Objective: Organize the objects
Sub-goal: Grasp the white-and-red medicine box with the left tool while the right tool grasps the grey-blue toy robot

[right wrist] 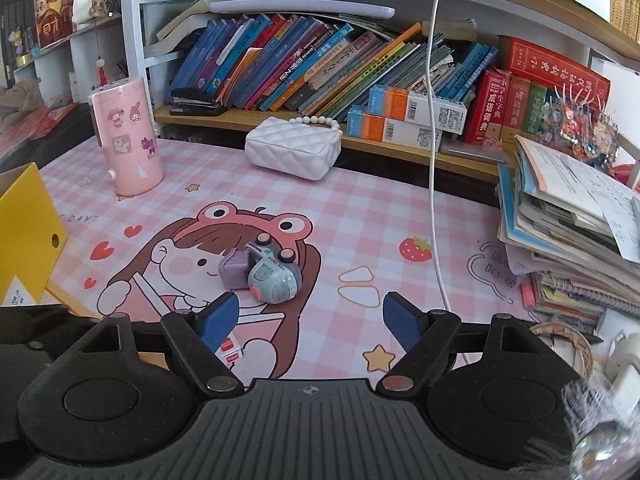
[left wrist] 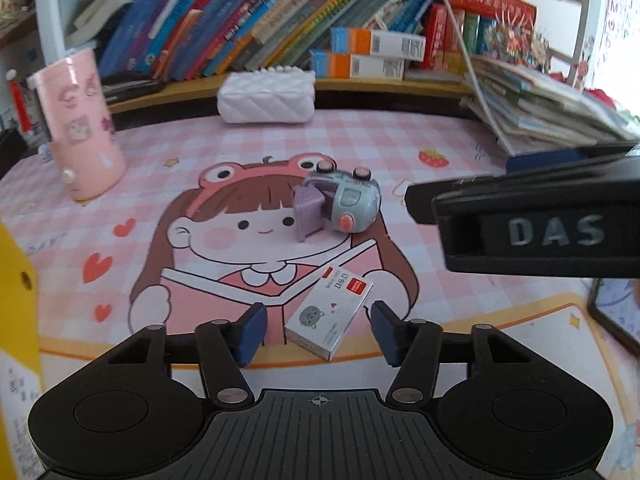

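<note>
A small white staple box point(left wrist: 329, 314) with a cat picture lies on the pink cartoon desk mat point(left wrist: 460, 256), between the blue pads of my open left gripper point(left wrist: 318, 330), untouched. A blue-grey toy car point(left wrist: 347, 196) with a purple part lies on its side mid-mat; it also shows in the right wrist view point(right wrist: 269, 274). My right gripper point(right wrist: 310, 320) is open and empty, hovering just in front of the toy car. A corner of the white box point(right wrist: 231, 350) peeks out beside its left finger. The right gripper's black body point(left wrist: 532, 224) fills the right of the left view.
A pink cylinder container point(right wrist: 127, 136) stands at back left. A white quilted purse point(right wrist: 294, 148) lies before the bookshelf point(right wrist: 320, 76). A yellow box point(right wrist: 26, 236) stands at left. A stack of books point(right wrist: 572, 232) sits at right. A white cable point(right wrist: 434, 160) hangs down.
</note>
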Demonstrator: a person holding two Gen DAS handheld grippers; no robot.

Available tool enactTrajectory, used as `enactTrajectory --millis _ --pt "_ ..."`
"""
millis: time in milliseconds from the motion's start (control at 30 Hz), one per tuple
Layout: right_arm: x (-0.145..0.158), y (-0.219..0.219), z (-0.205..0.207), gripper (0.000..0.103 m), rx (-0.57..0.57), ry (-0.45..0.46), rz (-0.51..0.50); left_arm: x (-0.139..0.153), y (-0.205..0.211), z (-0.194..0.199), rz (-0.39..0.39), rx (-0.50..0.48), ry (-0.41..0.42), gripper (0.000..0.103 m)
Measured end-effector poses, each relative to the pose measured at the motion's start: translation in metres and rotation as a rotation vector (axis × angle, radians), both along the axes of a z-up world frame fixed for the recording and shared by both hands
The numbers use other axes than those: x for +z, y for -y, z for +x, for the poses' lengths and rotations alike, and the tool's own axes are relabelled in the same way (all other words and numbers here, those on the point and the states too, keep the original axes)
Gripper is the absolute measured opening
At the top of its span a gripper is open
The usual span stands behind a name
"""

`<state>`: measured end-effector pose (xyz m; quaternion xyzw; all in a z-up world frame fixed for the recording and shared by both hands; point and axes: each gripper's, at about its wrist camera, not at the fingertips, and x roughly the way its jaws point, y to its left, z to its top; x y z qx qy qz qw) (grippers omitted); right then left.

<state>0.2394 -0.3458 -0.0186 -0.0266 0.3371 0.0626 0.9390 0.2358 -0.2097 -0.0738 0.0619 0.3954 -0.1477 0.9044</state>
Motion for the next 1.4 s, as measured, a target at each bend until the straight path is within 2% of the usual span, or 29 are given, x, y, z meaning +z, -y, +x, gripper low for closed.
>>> enactTrajectory --millis 133,267,600,833,1033,1133,1200,1233,1400 --pt "-0.002 0.000 0.005 0.078 0.012 -0.001 -0.008 -0.007 0.003 0.008 0.002 -0.020 -0.014 0.044" --pt "-0.005 0.000 0.009 0.078 0.025 -0.004 -0.006 -0.008 0.004 0.003 0.023 -0.054 0.022 0.028" --pt "-0.023 -0.014 0.034 0.080 0.106 -0.036 0.024 0.013 -0.038 -0.023 -0.040 0.060 -0.020 0.028" --pt "-0.051 -0.039 0.066 0.080 0.189 -0.041 -0.080 0.021 -0.066 -0.043 -0.047 0.155 -0.028 0.028" --pt "-0.064 -0.049 0.082 0.079 0.215 -0.044 -0.096 0.028 -0.069 -0.050 -0.051 0.176 -0.010 0.028" --pt "-0.068 -0.048 0.085 0.072 0.206 -0.062 -0.087 0.031 -0.070 -0.052 -0.055 0.177 0.001 0.028" --pt "-0.067 -0.046 0.085 0.059 0.203 -0.063 -0.062 0.032 -0.070 -0.053 -0.059 0.181 0.005 0.028" --pt "-0.067 -0.045 0.085 0.046 0.205 -0.064 -0.053 0.033 -0.070 -0.054 -0.060 0.183 0.006 0.028" --pt "-0.063 -0.042 0.080 0.045 0.195 -0.085 -0.017 0.036 -0.069 -0.058 -0.067 0.185 0.017 0.028"
